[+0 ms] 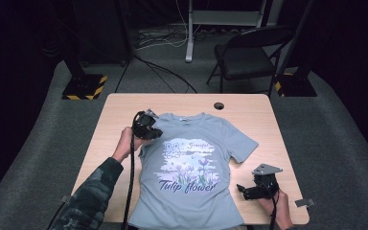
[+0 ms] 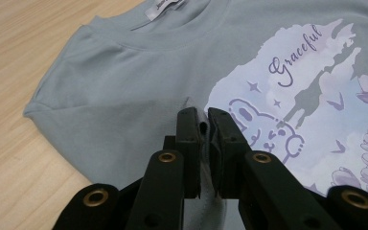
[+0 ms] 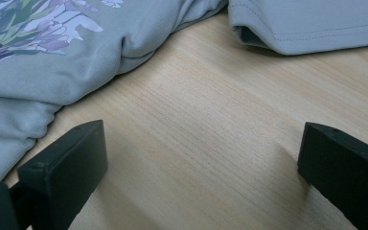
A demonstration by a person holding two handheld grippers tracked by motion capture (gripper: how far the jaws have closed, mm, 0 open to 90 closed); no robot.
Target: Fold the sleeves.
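T-shirt (image 1: pixel 191 163) covers table (image 1: pixel 120 108); chair (image 1: pixel 249 55) stands behind.

T-shirt (image 1: pixel 191 167) lies on table (image 1: pixel 115 110); left tongs (image 1: pixel 154 134) on its sleeve, right tongs (image 1: pixel 242 189) beside it

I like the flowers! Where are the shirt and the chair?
shirt (image 1: pixel 191 163), high view, on the printed chest.
chair (image 1: pixel 247 61), high view, on the dark seat.

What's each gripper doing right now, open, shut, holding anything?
Left gripper: shut on a pinch of the T-shirt fabric near its sleeve.
Right gripper: open, nothing between its jaws, over the bare table.
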